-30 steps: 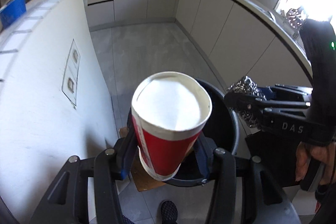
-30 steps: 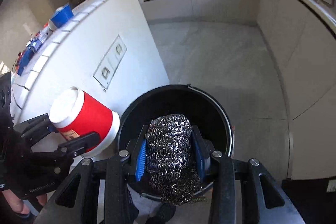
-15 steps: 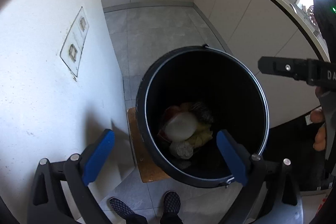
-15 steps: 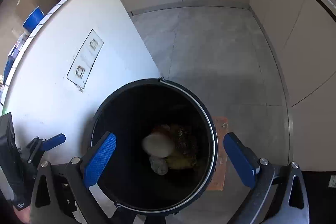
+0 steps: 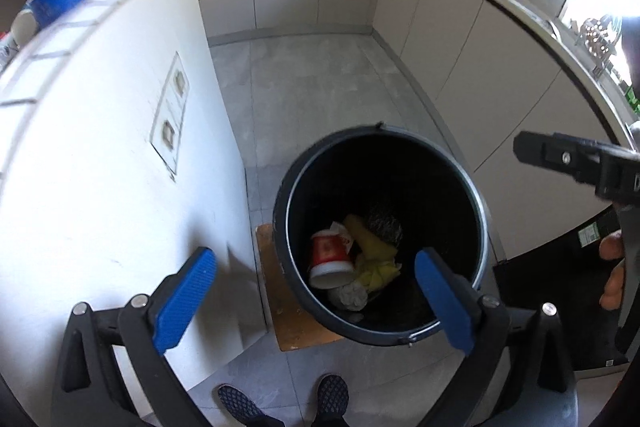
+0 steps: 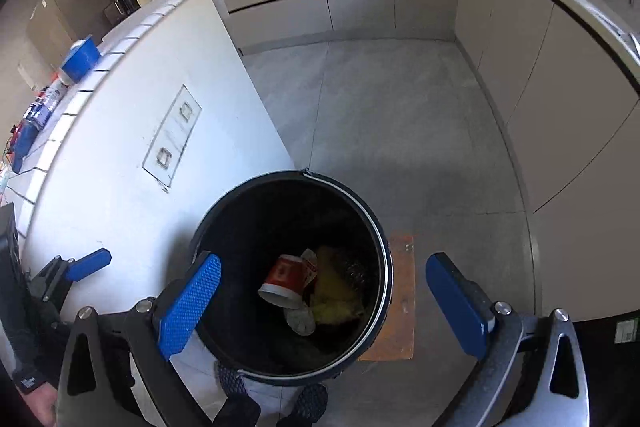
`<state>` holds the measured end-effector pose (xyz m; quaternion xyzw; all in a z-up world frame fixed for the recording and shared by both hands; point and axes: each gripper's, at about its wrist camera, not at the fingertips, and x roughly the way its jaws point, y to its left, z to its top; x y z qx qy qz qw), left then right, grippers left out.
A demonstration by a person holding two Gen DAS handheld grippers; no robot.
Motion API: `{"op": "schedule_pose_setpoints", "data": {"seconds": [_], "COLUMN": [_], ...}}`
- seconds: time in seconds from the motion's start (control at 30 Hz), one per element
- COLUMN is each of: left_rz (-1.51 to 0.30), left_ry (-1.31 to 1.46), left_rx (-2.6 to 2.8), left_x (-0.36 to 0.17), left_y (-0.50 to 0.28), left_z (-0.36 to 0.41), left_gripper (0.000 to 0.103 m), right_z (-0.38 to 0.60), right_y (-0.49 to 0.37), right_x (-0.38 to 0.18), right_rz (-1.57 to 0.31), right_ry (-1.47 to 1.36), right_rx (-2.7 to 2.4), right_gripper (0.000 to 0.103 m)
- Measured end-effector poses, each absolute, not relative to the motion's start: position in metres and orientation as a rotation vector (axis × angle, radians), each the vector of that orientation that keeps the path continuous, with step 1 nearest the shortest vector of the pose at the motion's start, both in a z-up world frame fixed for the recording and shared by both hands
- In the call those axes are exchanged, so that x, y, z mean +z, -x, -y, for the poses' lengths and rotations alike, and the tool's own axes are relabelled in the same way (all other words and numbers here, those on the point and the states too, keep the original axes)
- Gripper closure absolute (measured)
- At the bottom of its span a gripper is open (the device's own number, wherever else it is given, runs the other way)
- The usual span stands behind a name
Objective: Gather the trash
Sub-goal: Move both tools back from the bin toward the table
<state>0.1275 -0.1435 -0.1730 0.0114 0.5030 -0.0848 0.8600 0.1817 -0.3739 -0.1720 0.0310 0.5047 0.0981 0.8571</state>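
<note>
Standing beside the white island wall [image 5: 100, 147], the round black trash bin [image 5: 482, 227] held a red paper cup [image 5: 330, 259]; my left gripper [image 5: 312, 291] and right gripper [image 6: 324, 303] gaped wide, empty.

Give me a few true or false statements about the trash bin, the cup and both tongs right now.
1. The red cup lies on its side inside the black bin. True.
2. The left tongs are shut on the cup. False: they are open and hold nothing.
3. The right tongs are open above the bin. True.
4. The steel scourer is on the floor beside the bin. False: it lies in the bin.
5. A yellow rag lies next to the cup. True.
</note>
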Motion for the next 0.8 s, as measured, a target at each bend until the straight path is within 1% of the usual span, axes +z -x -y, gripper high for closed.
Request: {"op": "schedule_pose_setpoints", "data": {"seconds": [0.27,0.43,0.67,0.8], "left_rz": [-0.977,-0.92,-0.856,-0.838], "left_ry": [-0.013,0.0,0.036,0.063], "left_rx": [-0.178,-0.166,-0.083,-0.029], "left_x": [-0.128,-0.101,-0.075,-0.065], "left_y": [-0.114,-0.105,-0.092,-0.084], "left_z": [0.13,0.115,0.074,0.045], "left_gripper": [0.002,0.002,0.002,0.002], "right_z": [0.36,0.343,0.304,0.275], "right_y": [-0.158,-0.143,-0.129,-0.126], "right_x": [-0.138,-0.107,-0.071,-0.06], "right_rz": [-1.003,-0.941,-0.846,-0.823], "right_ry": [-0.065,-0.047,-0.015,-0.006], "right_rx": [0.202,0.218,0.303,0.383], "right_gripper": [0.0,0.0,0.0,0.0]}}
